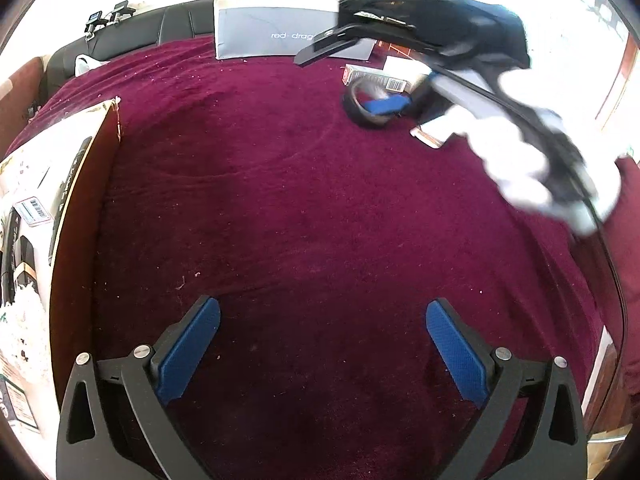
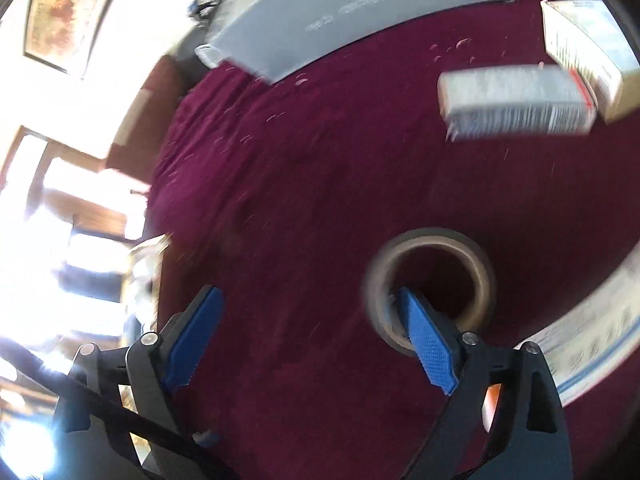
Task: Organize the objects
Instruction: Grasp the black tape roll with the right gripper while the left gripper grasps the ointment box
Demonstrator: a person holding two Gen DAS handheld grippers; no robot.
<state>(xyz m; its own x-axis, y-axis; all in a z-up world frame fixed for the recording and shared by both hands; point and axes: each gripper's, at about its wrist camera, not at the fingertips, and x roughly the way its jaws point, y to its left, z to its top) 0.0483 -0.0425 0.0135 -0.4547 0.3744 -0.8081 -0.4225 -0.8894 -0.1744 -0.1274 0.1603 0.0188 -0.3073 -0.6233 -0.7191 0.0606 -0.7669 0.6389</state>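
A roll of brown tape [image 2: 432,288] lies flat on the crimson cloth [image 2: 320,184]. My right gripper [image 2: 308,304] is open, and its right finger [image 2: 428,340] reaches over the roll's near rim into its hole. The roll [image 1: 370,110] also shows far right in the left wrist view, with the right gripper's blue pad inside it. My left gripper [image 1: 322,320] is open and empty above bare cloth. Small cartons [image 2: 516,100] lie beyond the roll.
A grey box [image 1: 276,26] marked "red dragon" stands at the far edge. An open cardboard box [image 1: 60,208] with items inside stands at the left. A flat printed carton [image 2: 592,324] lies right of the roll. A gloved hand [image 1: 532,168] holds the right gripper.
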